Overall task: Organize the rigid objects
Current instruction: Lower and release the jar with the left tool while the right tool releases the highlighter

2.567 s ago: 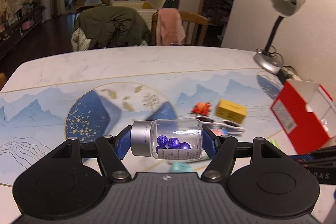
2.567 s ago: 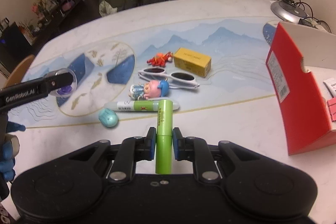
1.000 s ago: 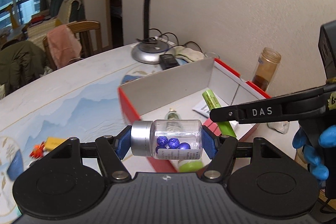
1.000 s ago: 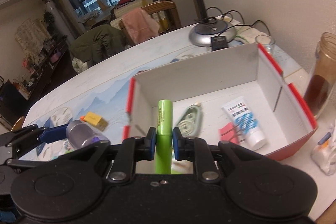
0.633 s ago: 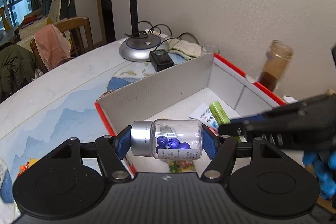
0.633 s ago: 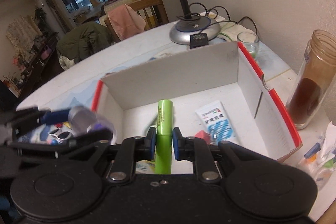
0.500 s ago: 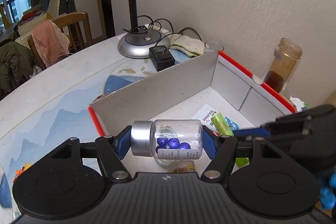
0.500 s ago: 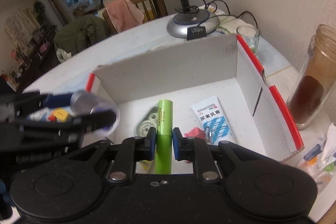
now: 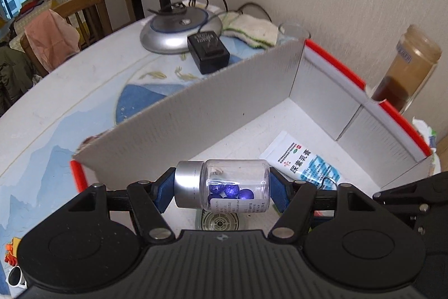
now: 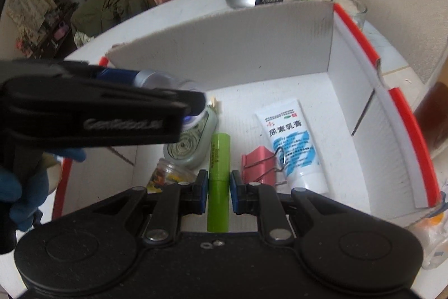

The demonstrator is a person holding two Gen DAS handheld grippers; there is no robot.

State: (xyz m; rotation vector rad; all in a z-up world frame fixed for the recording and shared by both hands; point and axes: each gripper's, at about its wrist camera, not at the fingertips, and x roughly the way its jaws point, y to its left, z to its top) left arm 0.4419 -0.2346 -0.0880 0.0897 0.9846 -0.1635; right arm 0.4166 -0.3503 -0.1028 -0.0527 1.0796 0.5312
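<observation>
The left tongs [image 10: 193, 102] blur across the right wrist view, hiding part of the box [image 10: 224, 52].

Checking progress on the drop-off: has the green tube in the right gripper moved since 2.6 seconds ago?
Yes. The green tube, earlier above the open table, now hangs over the red box.
</observation>
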